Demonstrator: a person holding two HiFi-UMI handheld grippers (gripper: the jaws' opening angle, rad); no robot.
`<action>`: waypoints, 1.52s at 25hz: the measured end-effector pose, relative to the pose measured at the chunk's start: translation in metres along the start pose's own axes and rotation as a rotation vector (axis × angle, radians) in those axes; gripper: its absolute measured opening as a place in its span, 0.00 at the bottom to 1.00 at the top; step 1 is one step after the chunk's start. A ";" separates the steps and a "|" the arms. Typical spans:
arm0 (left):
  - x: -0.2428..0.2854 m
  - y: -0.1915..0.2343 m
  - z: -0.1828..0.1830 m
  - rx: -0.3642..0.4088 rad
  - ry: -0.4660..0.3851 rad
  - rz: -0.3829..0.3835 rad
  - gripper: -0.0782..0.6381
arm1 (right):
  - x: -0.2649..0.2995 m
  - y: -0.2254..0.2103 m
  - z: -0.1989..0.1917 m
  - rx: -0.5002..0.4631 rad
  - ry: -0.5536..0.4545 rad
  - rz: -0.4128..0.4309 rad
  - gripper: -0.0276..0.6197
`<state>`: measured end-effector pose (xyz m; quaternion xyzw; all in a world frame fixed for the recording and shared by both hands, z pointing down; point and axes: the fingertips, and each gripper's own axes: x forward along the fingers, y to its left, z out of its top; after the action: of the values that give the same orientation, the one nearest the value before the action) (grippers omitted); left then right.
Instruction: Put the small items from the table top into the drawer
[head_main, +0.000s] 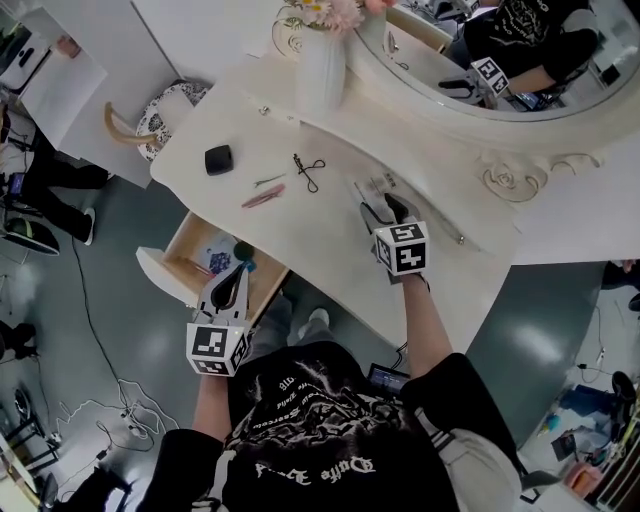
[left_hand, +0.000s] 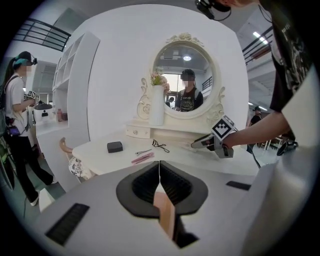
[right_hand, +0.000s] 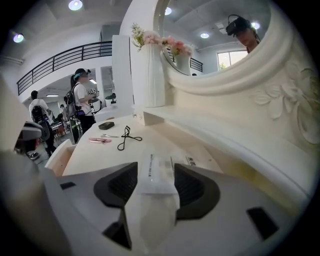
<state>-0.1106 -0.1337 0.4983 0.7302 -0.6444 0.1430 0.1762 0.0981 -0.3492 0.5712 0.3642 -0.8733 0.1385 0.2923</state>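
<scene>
A person stands at a white, curved vanity tabletop (head_main: 320, 235) under a round mirror, with a two-jaw tool in each hand. The step in hand looks like the pick-up of a flat white paper packet (head_main: 372, 188), which lies on the right part of the tabletop. The right gripper (head_main: 378, 208) slants down onto it, forearm reaching out from the near side. In the right gripper view its jaws stand spread with the packet (right_hand: 156, 177) lying lengthwise between the pads and filling nearly the whole gap, but no squeeze shows. The next move probably calls for closing on the thin packet without pushing it flat against the surface, then carrying it left and near to the open pale wooden drawer (head_main: 160, 272) below the tabletop's near left edge. The left gripper (head_main: 236, 272) hangs over that drawer, tilted slightly down, its jaws pressed together on nothing. Still waiting further left on the tabletop are a small black rectangular case (head_main: 218, 159), a black wire eyelash curler (head_main: 310, 170), a thin silver hairpin (head_main: 270, 181) and a pink clip (head_main: 263, 196). The drawer already holds a few small things, too small to name.
</scene>
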 end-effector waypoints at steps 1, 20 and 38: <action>-0.003 0.004 -0.001 -0.009 0.002 0.009 0.13 | 0.003 0.000 -0.002 0.003 0.010 0.002 0.39; -0.005 0.021 -0.003 -0.016 0.007 0.054 0.13 | 0.024 -0.021 -0.017 0.035 0.139 -0.029 0.29; -0.019 0.022 -0.001 -0.028 -0.026 0.075 0.13 | 0.020 -0.005 -0.010 -0.091 0.128 -0.056 0.09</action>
<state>-0.1351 -0.1185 0.4924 0.7046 -0.6757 0.1311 0.1728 0.0946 -0.3590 0.5913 0.3652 -0.8477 0.1135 0.3676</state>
